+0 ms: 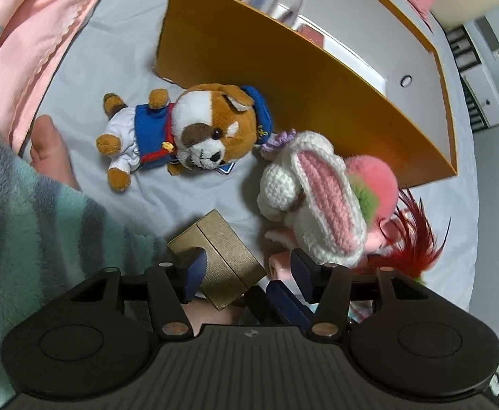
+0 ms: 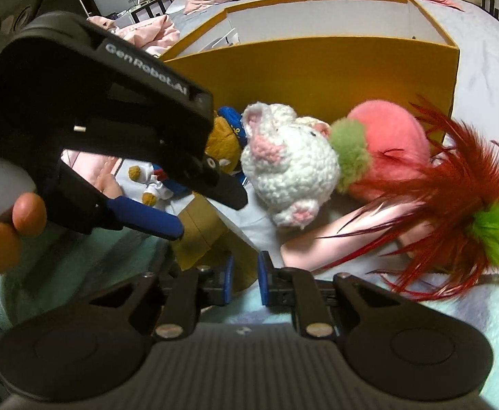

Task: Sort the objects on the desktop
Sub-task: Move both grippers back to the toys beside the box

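Setting: a bed (image 1: 119,48) with grey sheet, toys lying beside an orange box (image 1: 249,68).
Gold box: small gold box (image 1: 215,256) lies on the sheet close in front of both grippers.
Left gripper (image 1: 246,273): jaws apart, straddling the gold box without pressing it.
Right gripper (image 2: 246,276): jaws nearly together, a corner of the gold box between them; contact unclear.
Nearby: plush dog (image 1: 184,130), crocheted rabbit (image 1: 311,184), feather toy (image 2: 454,188).
Risk: both grippers crowd one box; a corner pinch could let it twist free, or they may collide.
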A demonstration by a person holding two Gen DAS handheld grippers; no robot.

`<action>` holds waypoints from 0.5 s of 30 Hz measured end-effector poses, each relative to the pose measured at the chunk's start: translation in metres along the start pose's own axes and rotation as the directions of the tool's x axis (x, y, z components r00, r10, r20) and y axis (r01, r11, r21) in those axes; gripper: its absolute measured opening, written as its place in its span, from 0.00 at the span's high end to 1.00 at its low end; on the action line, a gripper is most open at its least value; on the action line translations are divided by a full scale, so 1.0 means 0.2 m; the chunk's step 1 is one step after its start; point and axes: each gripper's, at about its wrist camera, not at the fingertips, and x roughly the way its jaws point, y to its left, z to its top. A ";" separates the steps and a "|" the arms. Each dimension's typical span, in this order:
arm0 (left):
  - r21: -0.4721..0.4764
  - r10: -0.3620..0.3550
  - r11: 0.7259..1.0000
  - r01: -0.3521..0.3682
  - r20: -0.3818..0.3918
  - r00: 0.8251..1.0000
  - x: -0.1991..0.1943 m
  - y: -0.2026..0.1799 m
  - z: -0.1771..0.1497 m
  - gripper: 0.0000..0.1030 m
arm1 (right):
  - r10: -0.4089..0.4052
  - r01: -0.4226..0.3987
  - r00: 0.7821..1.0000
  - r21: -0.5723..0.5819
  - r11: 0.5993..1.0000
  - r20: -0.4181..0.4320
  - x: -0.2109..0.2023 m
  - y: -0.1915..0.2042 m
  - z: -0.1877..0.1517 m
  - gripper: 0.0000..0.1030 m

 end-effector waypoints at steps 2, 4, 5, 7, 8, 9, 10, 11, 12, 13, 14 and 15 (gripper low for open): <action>-0.002 -0.007 1.000 0.007 -0.001 1.000 -0.01 0.01 0.00 0.37 | -0.009 0.009 1.000 -0.007 1.000 -0.008 0.01 0.00 0.00 0.83; -0.018 -0.013 1.000 0.013 0.007 1.000 -0.02 0.03 0.00 0.37 | -0.015 0.015 1.000 -0.013 1.000 -0.009 0.01 0.01 -0.01 0.82; -0.028 -0.015 0.999 0.015 0.007 1.000 -0.02 0.04 0.01 0.37 | -0.012 0.012 1.000 -0.009 1.000 -0.006 0.01 0.00 0.00 0.82; -0.034 -0.037 0.999 0.036 -0.013 0.999 -0.02 0.06 0.02 0.37 | -0.003 0.003 1.000 0.005 1.000 -0.001 0.00 -0.01 0.00 0.82; -0.027 -0.038 0.999 0.037 -0.028 0.999 -0.02 0.06 0.02 0.37 | -0.001 0.001 1.000 0.010 1.000 0.000 0.00 -0.01 0.00 0.83; -0.017 -0.034 0.999 0.033 -0.040 0.999 -0.01 0.05 0.02 0.37 | 0.001 -0.001 1.000 0.012 1.000 0.001 0.00 -0.01 0.00 0.83; -0.005 -0.026 1.000 0.026 -0.052 0.998 -0.01 0.04 0.02 0.37 | 0.000 0.000 1.000 0.011 1.000 0.000 0.00 -0.01 0.00 0.83; 0.009 -0.015 1.000 0.016 -0.065 0.998 0.00 0.03 0.02 0.37 | -0.001 0.001 1.000 0.009 1.000 0.000 0.00 -0.01 0.00 0.83; 0.016 -0.007 1.000 0.008 -0.074 0.997 0.00 0.03 0.03 0.36 | -0.002 0.002 1.000 0.009 1.000 0.000 0.00 -0.01 0.00 0.83; 0.015 -0.003 1.000 0.004 -0.078 0.997 0.01 0.02 0.03 0.36 | -0.001 0.001 1.000 0.012 1.000 0.003 0.00 -0.02 0.00 0.83; 0.009 -0.003 1.000 0.004 -0.080 0.997 0.01 0.03 0.03 0.35 | 0.003 -0.003 1.000 0.017 1.000 0.007 0.00 -0.02 0.00 0.83; 0.003 -0.005 1.000 0.005 -0.082 0.997 0.01 0.03 0.03 0.34 | 0.005 -0.006 1.000 0.022 1.000 0.012 -0.01 -0.03 0.00 0.83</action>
